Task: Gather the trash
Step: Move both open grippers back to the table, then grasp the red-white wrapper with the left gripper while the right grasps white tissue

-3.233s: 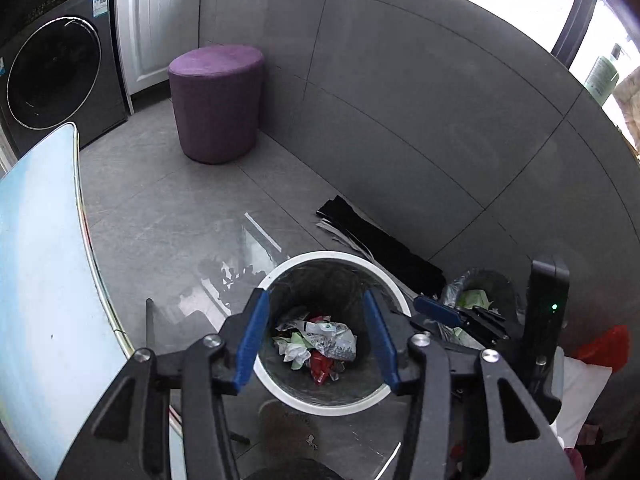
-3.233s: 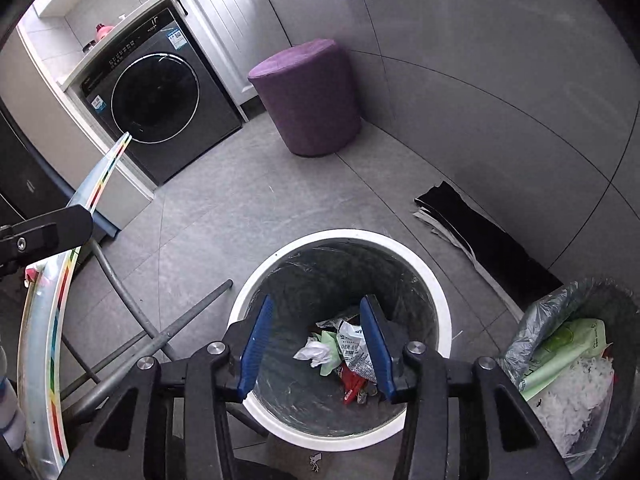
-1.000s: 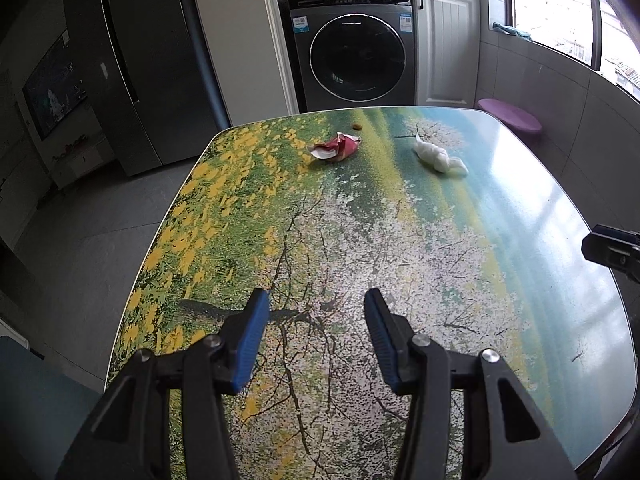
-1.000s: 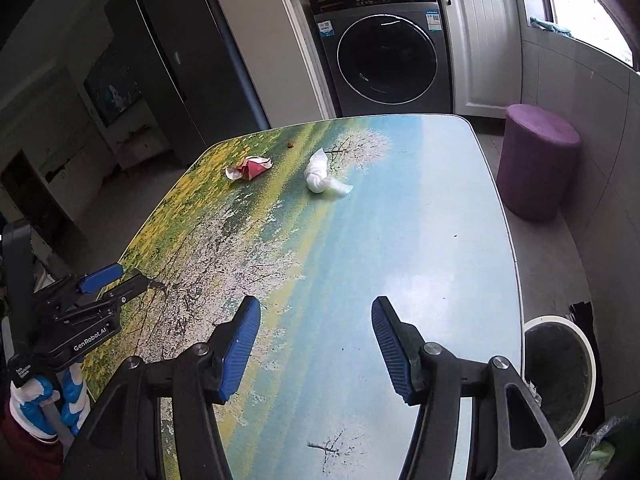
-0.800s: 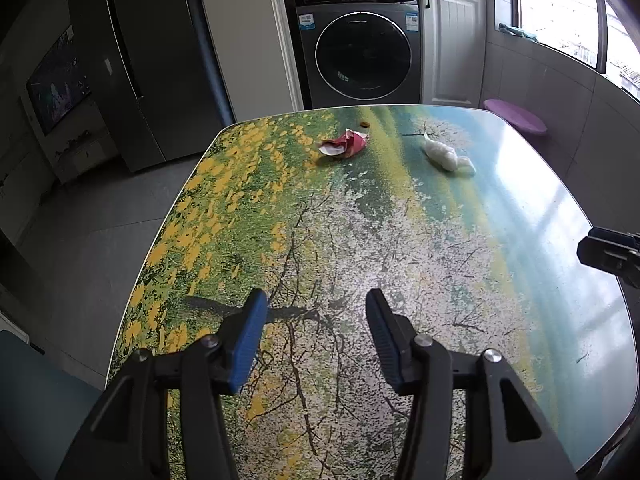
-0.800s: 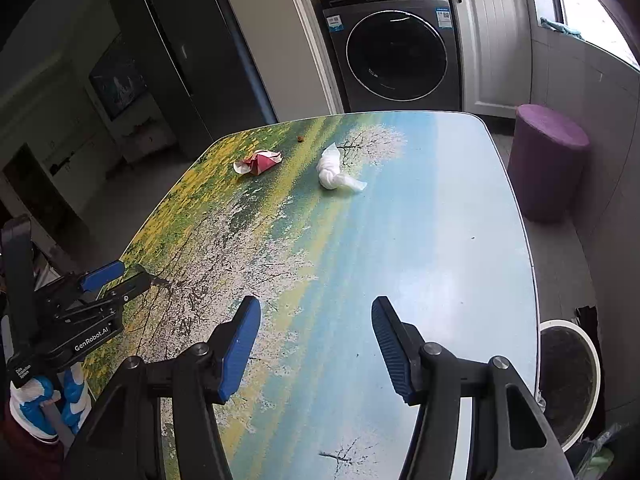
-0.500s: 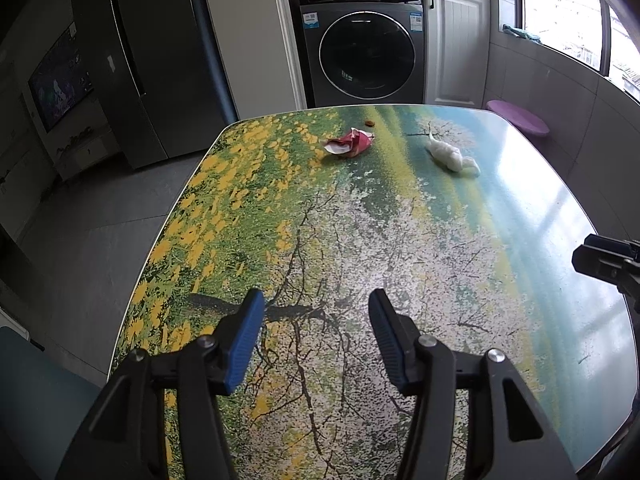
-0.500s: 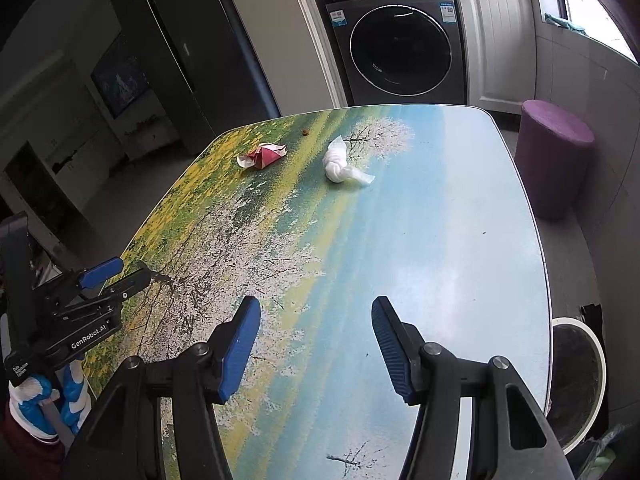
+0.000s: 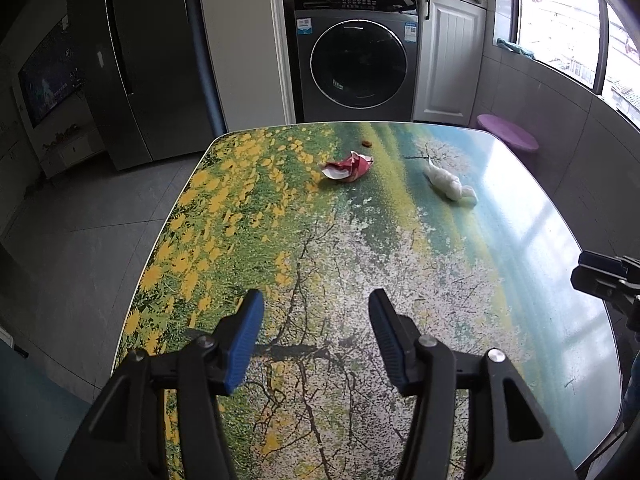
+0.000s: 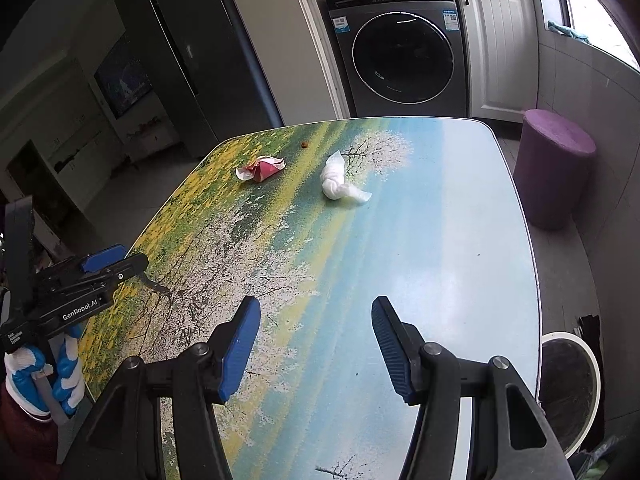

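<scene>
A crumpled red and white wrapper (image 9: pixel 347 169) (image 10: pixel 262 169) and a twisted white tissue (image 9: pixel 449 185) (image 10: pixel 338 184) lie at the far end of the flower-print table (image 9: pixel 360 248) (image 10: pixel 420 240). A small brown crumb (image 9: pixel 366 143) (image 10: pixel 305 144) lies beyond them. My left gripper (image 9: pixel 316 324) is open and empty above the near table end; it also shows in the right wrist view (image 10: pixel 116 264). My right gripper (image 10: pixel 316 328) is open and empty; its tip shows in the left wrist view (image 9: pixel 600 276). The white-rimmed trash bin (image 10: pixel 572 384) stands on the floor at the table's right.
A washing machine (image 9: pixel 356 68) (image 10: pixel 400 48) and white cabinet (image 9: pixel 448 60) stand behind the table. A purple stool (image 10: pixel 554 168) (image 9: pixel 506 136) stands at the far right. A dark fridge (image 9: pixel 148 60) is at the left.
Both grippers left the trash bin and swung to face the table. In the last second both crept slightly forward toward the wrapper and tissue. Jaws stay open.
</scene>
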`<state>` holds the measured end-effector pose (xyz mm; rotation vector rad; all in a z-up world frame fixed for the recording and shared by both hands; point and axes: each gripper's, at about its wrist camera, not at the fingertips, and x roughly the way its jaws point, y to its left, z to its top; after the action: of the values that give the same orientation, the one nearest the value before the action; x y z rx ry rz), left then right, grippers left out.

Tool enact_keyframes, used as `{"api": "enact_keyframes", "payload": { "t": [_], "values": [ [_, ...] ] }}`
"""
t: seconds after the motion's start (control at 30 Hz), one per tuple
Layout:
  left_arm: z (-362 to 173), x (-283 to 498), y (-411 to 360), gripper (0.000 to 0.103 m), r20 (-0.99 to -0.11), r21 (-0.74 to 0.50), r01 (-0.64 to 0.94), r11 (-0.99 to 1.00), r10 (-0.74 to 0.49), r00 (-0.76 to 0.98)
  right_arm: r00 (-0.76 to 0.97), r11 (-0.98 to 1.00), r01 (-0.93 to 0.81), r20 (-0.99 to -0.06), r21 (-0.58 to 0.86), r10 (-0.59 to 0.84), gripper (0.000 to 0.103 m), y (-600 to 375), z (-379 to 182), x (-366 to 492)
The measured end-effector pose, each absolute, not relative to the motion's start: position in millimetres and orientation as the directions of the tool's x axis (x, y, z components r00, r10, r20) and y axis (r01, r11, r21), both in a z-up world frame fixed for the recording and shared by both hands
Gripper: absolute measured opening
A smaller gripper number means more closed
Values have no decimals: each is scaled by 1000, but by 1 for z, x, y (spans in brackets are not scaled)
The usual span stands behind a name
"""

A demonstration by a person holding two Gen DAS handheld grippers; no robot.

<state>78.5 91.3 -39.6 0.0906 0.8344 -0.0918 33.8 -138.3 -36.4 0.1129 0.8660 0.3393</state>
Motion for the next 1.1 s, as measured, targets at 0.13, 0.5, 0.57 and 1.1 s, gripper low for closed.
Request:
{"api": "enact_keyframes", "payload": {
  "t": [0.13, 0.5, 0.57, 1.1],
  "values": [
    [-30, 124, 98, 63, -723, 6, 185, 983, -123, 680, 615, 940, -264, -714, 214, 335, 62, -137, -28, 60],
    [-65, 263, 58, 64, -758, -111, 327, 938, -293, 582, 583, 928, -290, -726, 232, 364, 62, -116, -52, 178],
    [-73, 276, 51, 64, -764, -91, 336, 937, -282, 580, 572, 927, -302, -736, 221, 361, 62, -108, -60, 191],
    [-85, 253, 52, 26, -776, -121, 357, 926, -312, 548, 566, 924, -280, -732, 262, 379, 20, -122, -70, 163]
  ]
}}
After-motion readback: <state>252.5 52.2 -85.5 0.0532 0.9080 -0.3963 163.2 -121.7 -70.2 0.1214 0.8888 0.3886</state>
